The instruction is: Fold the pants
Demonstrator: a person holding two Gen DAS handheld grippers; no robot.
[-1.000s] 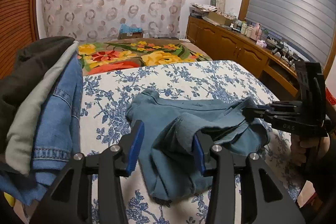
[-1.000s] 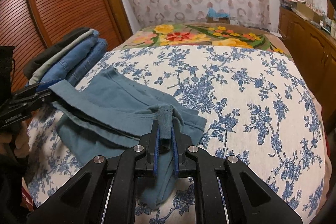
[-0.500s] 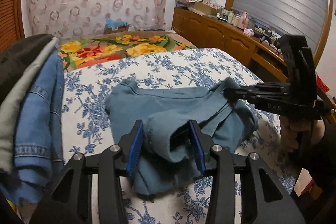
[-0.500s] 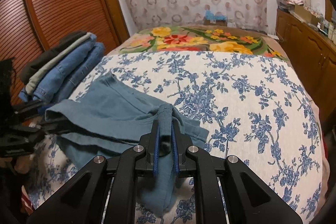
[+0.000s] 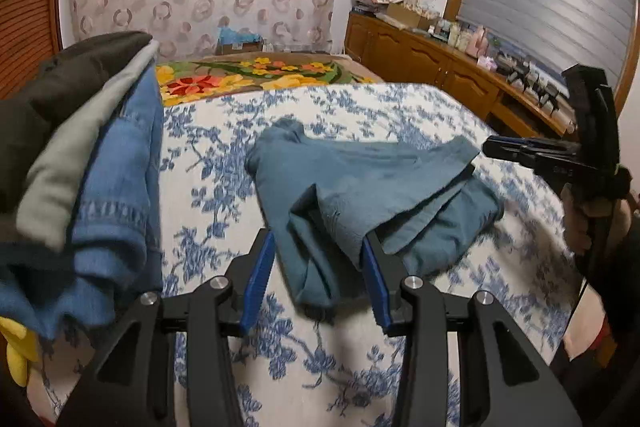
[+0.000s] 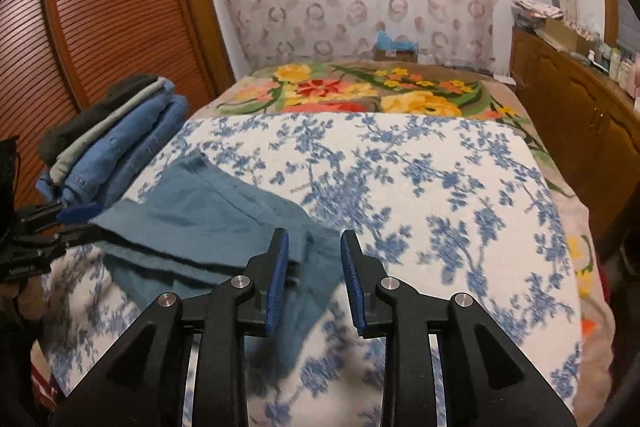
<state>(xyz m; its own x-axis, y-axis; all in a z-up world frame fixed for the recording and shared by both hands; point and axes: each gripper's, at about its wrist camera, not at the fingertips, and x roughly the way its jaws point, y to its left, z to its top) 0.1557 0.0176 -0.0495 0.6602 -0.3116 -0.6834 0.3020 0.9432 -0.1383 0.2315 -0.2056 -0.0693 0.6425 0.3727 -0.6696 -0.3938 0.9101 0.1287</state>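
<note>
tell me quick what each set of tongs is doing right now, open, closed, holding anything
Left tongs: open, pads either side of the teal pants, not clamped.
Right tongs: open, holding nothing, over the pants' edge.

Left gripper (image 5: 316, 267) hovering low, jaws spread wide, gripping nothing. Right gripper (image 6: 314, 277) likewise gaping, holding nothing, pointing forward.
</note>
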